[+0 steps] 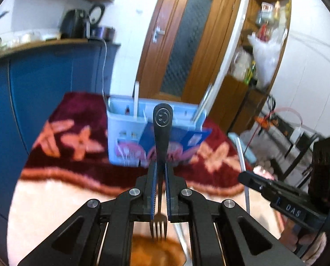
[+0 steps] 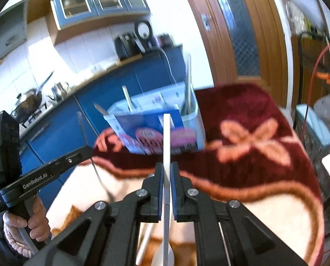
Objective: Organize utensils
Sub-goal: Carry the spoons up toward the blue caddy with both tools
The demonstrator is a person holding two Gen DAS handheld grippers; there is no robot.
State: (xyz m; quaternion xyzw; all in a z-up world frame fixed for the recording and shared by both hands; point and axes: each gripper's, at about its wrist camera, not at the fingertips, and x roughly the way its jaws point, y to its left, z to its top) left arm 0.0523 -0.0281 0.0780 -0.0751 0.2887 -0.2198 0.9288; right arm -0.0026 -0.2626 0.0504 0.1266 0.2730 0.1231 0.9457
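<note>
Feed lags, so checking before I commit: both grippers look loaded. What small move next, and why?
Probably carry the left gripper forward over the caddy and lower the fork into a compartment. The fork is clamped with its handle pointing at the caddy, which stands just ahead on the blanket. The right gripper holds a white utensil and can follow.

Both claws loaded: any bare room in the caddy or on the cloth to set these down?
Caddy middle looks open, between the white utensil and chopsticks at its ends. Cloth right of it is bare. Fork in left claw, white handle in right claw.
</note>
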